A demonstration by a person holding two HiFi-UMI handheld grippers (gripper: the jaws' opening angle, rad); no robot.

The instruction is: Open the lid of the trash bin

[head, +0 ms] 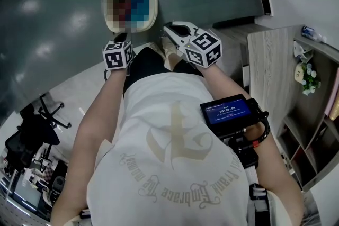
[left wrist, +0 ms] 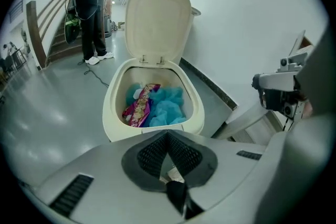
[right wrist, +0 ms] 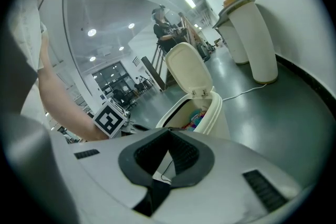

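Two grippers are in my hands, held out in front of my chest above a glossy grey floor (head: 47, 18). My left gripper (left wrist: 168, 136) has its jaws pressed together at the tips, with nothing between them. My right gripper (right wrist: 168, 134) is the same: jaws together and empty.

Just ahead of both, the cream trash bin (left wrist: 112, 113) stands on the floor, apart from either gripper. Its lid (left wrist: 157, 23) is already raised, standing nearly upright on the hinge at the far rim. Inside the bin lie crumpled blue material (left wrist: 170, 107) and a pink snack wrapper (left wrist: 137, 107), side by side and touching.

Well beyond the bin, a person (left wrist: 92, 8) in dark clothes stands on the floor. A pale wooden shelf unit (head: 267, 61) is off to my right.
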